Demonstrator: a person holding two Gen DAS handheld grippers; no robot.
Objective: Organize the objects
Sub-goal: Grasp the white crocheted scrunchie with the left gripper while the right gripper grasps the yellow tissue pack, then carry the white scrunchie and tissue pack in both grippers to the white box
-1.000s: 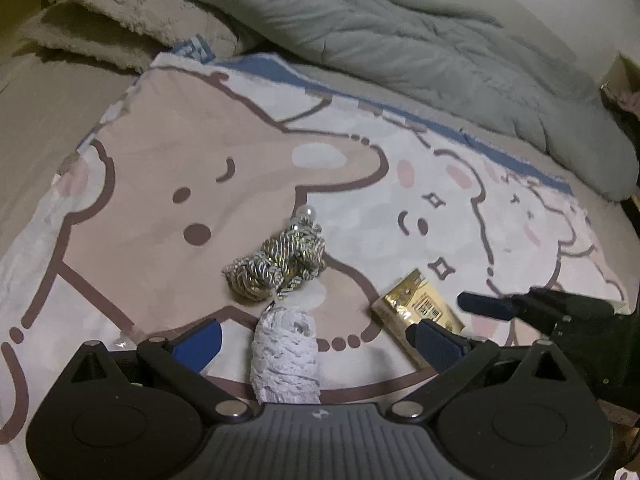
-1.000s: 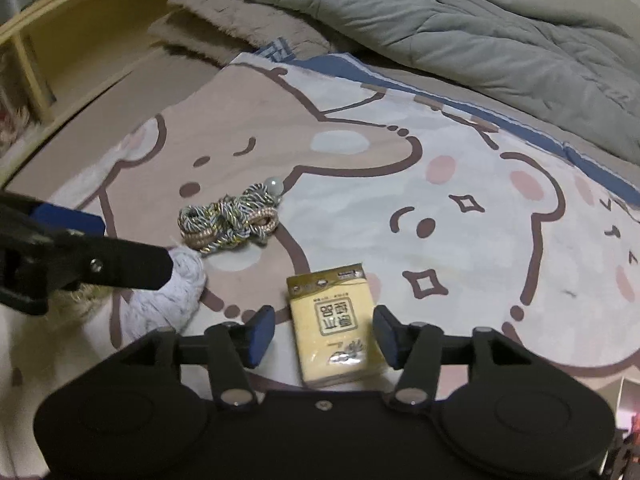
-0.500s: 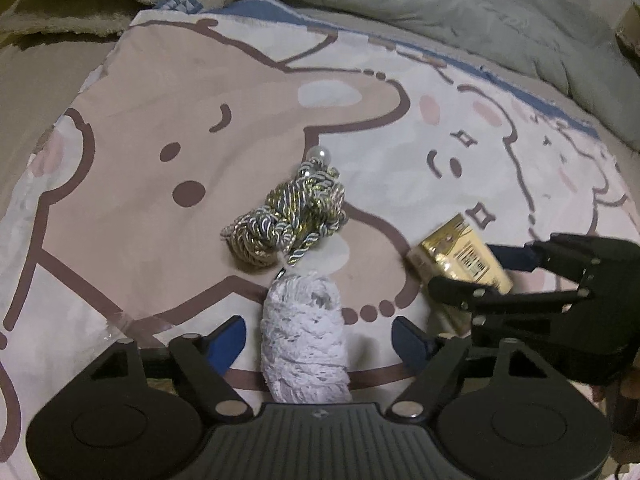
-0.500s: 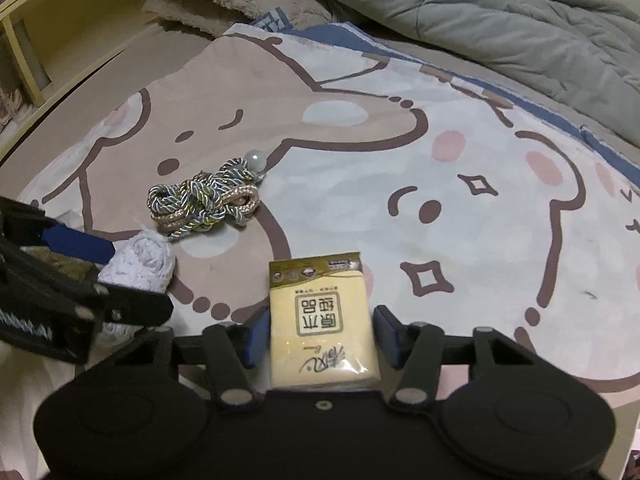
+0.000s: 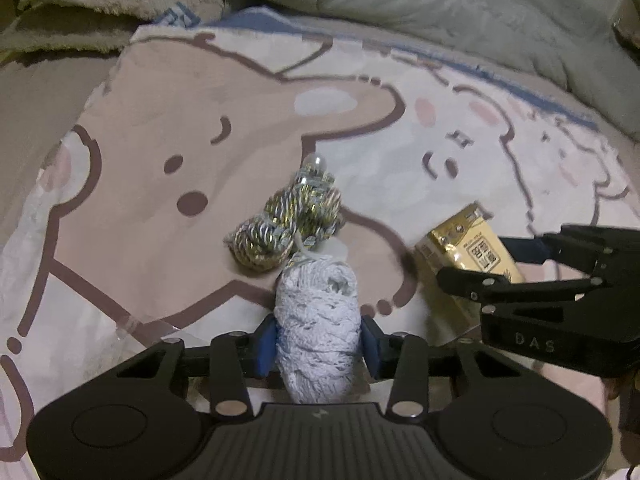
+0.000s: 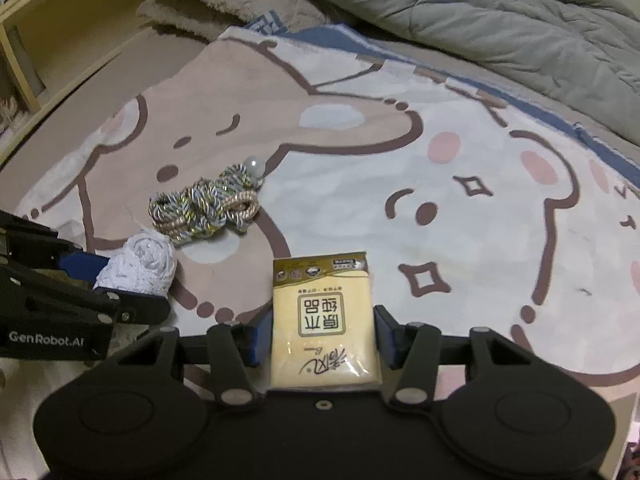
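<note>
Left wrist view, left to right:

- Blanket: cartoon bear print, spread flat over the bed; carries every item below.
- Cord: twisted gold, silver and blue bundle with a pearl bead at its far end. Lies on the blanket just beyond the yarn, touching or nearly touching it.
- Yarn: white ball, elongated, lying on the blanket between the blue pads of the left gripper.
- Left gripper: closed down to the width of the yarn, both pads pressed against its sides.
- Tissue pack: yellow, to the right of the yarn and apart from it, partly hidden by the right gripper, which reaches in from the right edge.
- Quilt: grey-green, bunched along the far side of the bed.

Right wrist view, left to right:

- Shelf: pale wood, far left beside the bed.
- Left gripper: enters from the left edge, around the yarn.
- Cord: just beyond the yarn, left of centre.
- Tissue pack: flat on the blanket, long axis pointing away from the camera, printed face up.
- Right gripper: narrowed to the width of the pack, blue pads against its two long edges.
- Quilt: heaped at upper right.
</note>
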